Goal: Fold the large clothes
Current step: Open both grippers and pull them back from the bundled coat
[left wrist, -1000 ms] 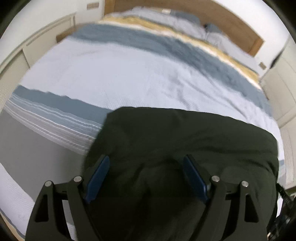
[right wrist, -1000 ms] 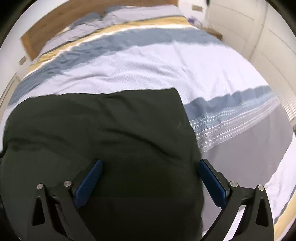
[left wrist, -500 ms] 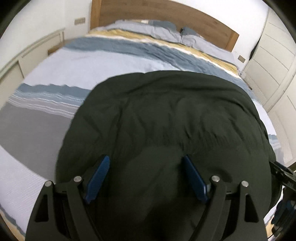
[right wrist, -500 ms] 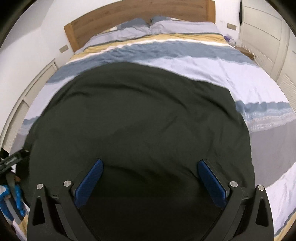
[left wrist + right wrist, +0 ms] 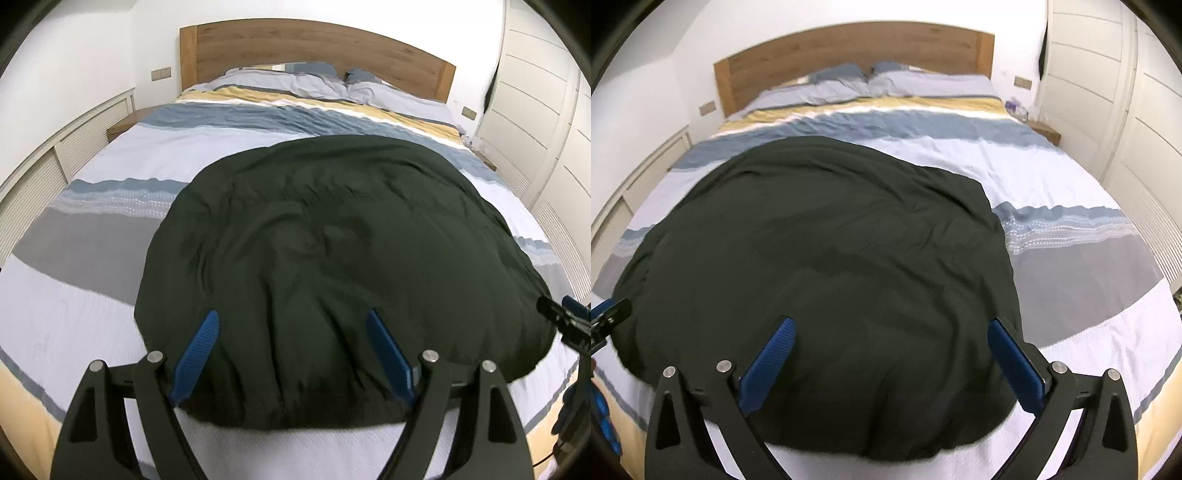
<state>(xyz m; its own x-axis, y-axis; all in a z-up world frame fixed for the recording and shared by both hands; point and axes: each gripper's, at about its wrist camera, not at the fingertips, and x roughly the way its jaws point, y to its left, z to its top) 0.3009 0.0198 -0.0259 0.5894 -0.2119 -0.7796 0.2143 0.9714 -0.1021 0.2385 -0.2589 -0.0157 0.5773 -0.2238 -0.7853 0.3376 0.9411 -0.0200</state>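
Note:
A large dark green garment (image 5: 332,258) lies spread flat on the striped bedspread, and shows in the right wrist view (image 5: 820,266) too. My left gripper (image 5: 291,332) is open, its blue pads wide apart above the garment's near left part. My right gripper (image 5: 890,339) is open above the near right part, holding nothing. The right gripper shows at the right edge of the left wrist view (image 5: 565,321). The left gripper shows at the left edge of the right wrist view (image 5: 605,317).
The bed (image 5: 110,177) has grey, blue, white and yellow stripes, pillows (image 5: 332,83) and a wooden headboard (image 5: 317,48) at the far end. White cabinets (image 5: 535,92) stand on the right. A low white unit (image 5: 74,136) runs along the left.
Both cameras have pulled back and tilted up. The garment now lies further out over the bed, spread wider, with its near hem visible on the bedspread. Both grippers stay open.

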